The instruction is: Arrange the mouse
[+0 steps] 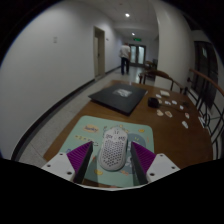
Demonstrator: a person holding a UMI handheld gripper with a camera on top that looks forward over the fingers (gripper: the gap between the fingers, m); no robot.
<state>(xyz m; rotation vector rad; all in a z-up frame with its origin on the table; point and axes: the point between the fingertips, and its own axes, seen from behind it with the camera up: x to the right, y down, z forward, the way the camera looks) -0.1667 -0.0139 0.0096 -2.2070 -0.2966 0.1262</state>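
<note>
A white mouse (113, 149) with a perforated shell lies on a pale patterned mouse mat (88, 128) at the near end of a wooden table (175, 140). My gripper (112, 160) is open and low over the mat. The mouse stands between the two fingers, with the purple pads (84, 157) close to its sides and a narrow gap showing at each side. The mouse rests on the mat on its own.
Beyond the mat lies a flat black board (122, 96), with a small dark object (153, 101) to its right. Several white cards (172, 106) are scattered on the table's right part. A corridor runs ahead, with a person (125, 55) standing far off.
</note>
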